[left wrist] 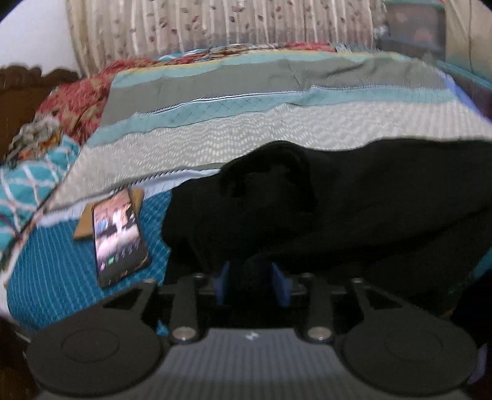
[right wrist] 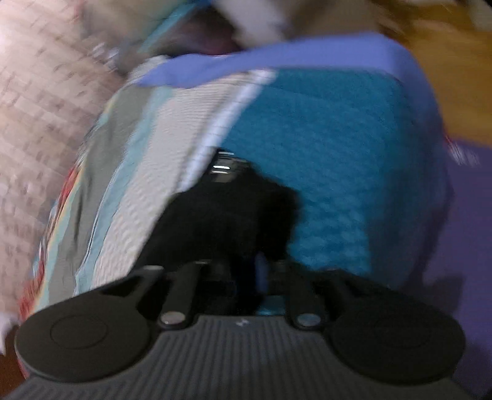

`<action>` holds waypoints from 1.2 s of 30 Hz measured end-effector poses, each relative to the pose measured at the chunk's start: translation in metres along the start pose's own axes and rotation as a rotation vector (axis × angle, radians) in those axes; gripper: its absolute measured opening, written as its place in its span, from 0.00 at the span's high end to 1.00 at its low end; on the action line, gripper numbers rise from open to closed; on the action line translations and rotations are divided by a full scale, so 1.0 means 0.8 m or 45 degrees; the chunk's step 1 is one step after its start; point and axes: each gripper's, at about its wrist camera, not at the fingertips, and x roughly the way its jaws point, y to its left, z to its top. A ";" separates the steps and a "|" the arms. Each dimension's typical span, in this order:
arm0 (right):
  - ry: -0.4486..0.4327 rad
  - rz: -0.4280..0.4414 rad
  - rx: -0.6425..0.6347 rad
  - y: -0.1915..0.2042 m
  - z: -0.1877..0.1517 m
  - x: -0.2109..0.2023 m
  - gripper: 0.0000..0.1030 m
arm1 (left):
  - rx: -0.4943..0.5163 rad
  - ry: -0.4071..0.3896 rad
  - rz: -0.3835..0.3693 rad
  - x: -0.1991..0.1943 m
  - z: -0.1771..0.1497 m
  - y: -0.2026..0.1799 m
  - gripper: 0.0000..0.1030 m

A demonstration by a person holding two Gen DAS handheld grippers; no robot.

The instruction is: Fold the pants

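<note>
Black pants (left wrist: 338,200) lie bunched on a striped teal, grey and white bedspread (left wrist: 276,129), filling the middle and right of the left wrist view. My left gripper (left wrist: 252,284) is at their near edge. Its blue pads (left wrist: 223,286) stand apart, with dark cloth lying loose in the gap. In the blurred right wrist view, a narrower part of the pants (right wrist: 221,215) runs away from my right gripper (right wrist: 246,274). The jaws look spread and one blue pad (right wrist: 261,270) shows. The cloth there is too dark to make out folds.
A phone (left wrist: 118,237) with a lit screen rests on a piece of cardboard (left wrist: 83,227) left of the pants. Patterned pillows (left wrist: 77,101) and a wooden headboard (left wrist: 18,92) sit far left, a curtain (left wrist: 215,24) behind. The bed's edge drops to a purple surface (right wrist: 461,230).
</note>
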 end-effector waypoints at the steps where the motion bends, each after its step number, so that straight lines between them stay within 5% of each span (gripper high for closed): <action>1: -0.023 -0.007 0.060 -0.009 0.000 -0.003 0.53 | -0.061 -0.014 -0.031 -0.013 -0.002 0.014 0.51; 6: -0.207 -0.030 -0.033 0.010 0.005 -0.037 0.53 | -0.440 -0.078 0.010 -0.055 -0.011 0.087 0.45; 9: -0.235 0.097 -0.254 0.060 -0.009 -0.042 0.53 | -0.693 -0.064 0.003 -0.055 -0.012 0.123 0.45; 13: 0.065 0.426 -0.685 0.174 -0.078 -0.003 0.53 | -0.925 -0.010 -0.123 -0.030 -0.015 0.147 0.45; 18: 0.496 0.725 -1.377 0.333 -0.261 0.043 0.53 | -1.024 0.041 -0.239 0.003 -0.019 0.137 0.42; 21: 0.708 0.903 -1.685 0.397 -0.380 0.058 0.48 | -1.072 0.050 -0.317 0.026 -0.012 0.137 0.27; 22: 0.760 0.940 -1.768 0.412 -0.412 0.060 0.46 | -1.093 0.055 -0.327 0.034 -0.009 0.137 0.11; 24: 0.831 0.999 -1.934 0.438 -0.474 0.065 0.30 | -1.131 0.058 -0.334 0.053 -0.004 0.139 0.07; 25: 0.852 1.014 -2.002 0.446 -0.497 0.069 0.27 | -1.138 0.068 -0.338 0.062 -0.001 0.139 0.12; 28: 0.868 0.980 -2.224 0.435 -0.553 0.071 0.27 | -1.166 0.110 -0.358 0.085 0.003 0.138 0.64; 29: 0.836 0.933 -2.294 0.429 -0.559 0.077 0.35 | -1.165 0.104 -0.365 0.085 0.004 0.136 0.79; 30: 0.800 0.877 -2.350 0.429 -0.571 0.086 0.65 | -1.158 0.086 -0.364 0.081 0.005 0.135 0.84; 32: 0.786 0.811 -2.341 0.431 -0.567 0.098 0.89 | -1.120 0.006 -0.359 0.054 0.007 0.131 0.83; 36: 0.816 0.928 -2.178 0.455 -0.529 0.074 0.92 | -1.044 -0.117 -0.356 -0.008 -0.003 0.127 0.84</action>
